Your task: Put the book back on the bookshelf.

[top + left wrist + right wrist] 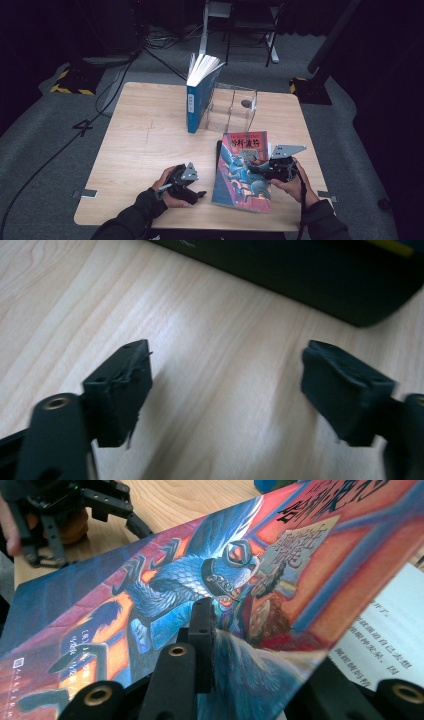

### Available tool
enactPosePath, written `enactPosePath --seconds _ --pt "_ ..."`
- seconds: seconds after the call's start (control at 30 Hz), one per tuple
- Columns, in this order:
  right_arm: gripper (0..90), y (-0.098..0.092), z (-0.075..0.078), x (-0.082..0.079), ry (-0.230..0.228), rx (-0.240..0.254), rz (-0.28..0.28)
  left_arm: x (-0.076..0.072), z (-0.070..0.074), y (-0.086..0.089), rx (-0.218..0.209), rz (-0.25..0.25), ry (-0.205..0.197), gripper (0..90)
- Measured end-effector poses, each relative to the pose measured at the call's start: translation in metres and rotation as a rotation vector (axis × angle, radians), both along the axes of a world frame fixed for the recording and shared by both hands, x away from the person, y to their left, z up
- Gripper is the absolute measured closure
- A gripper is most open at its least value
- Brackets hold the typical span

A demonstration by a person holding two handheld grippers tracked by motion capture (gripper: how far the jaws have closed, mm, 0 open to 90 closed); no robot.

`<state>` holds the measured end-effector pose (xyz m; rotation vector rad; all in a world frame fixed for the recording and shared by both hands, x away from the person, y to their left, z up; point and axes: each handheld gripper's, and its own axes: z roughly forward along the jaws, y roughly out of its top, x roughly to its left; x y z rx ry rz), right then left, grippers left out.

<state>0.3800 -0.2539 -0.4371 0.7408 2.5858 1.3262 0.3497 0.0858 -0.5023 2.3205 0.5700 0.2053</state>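
Pale wood-grain table [145, 145] on grey carpet, dark room. Glossy illustrated paperback [243, 170] lies at 5 o'clock, red cover, Chinese title, too blurred to read. Right gripper [260, 170] clenched on its front cover's edge, lifting it, printed page beneath. Left gripper [197, 194], at 7 o'clock, jaws spread, empty. Blue book [200, 92] stands upright at 12, beside clear acrylic stand [232, 107].

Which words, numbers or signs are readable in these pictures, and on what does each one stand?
"4": marked on the grey floor left of the table.
Yellow Chinese title on the colourful book: too blurred to read for sure.
Printed Chinese lines on its inner page: too small.
White label on the blue book's spine: too small.
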Motion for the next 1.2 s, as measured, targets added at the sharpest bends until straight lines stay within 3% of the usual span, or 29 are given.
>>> enactPosePath --seconds 0.2,0.47,0.6,0.7,0.77,0.8,0.97,1.13,1.2 --pt "79.9 0.004 -0.003 -0.002 -0.038 0.031 0.011 0.020 0.004 -0.007 -0.014 0.015 -0.001 27.2" --pt "80.9 0.004 -0.004 -0.005 -0.080 0.048 0.010 0.052 0.014 -0.017 -0.069 0.038 -0.029 37.5" --pt "81.0 0.003 -0.003 -0.006 -0.090 0.057 0.011 0.065 0.015 -0.019 -0.108 0.057 -0.012 47.4" --pt "81.0 0.002 -0.001 -0.006 -0.091 0.063 0.013 0.075 0.015 -0.023 -0.155 0.060 0.009 50.0" --pt "81.1 0.003 -0.001 -0.007 -0.097 0.068 0.015 0.079 0.018 -0.026 -0.182 0.069 0.002 52.0" --pt "81.1 0.003 0.000 -0.007 -0.100 0.068 0.016 0.083 0.019 -0.027 -0.185 0.072 -0.002 56.1" --pt "81.3 0.002 0.002 -0.009 -0.123 0.078 0.026 0.094 0.028 -0.029 -0.186 0.101 -0.001 57.9" --pt "81.5 0.000 0.009 -0.011 -0.154 0.101 0.022 0.102 0.041 -0.028 -0.237 0.064 -0.001 65.8" --pt "81.9 0.000 0.018 -0.013 -0.199 0.111 0.016 0.107 0.053 -0.026 -0.283 0.032 -0.001 70.4"
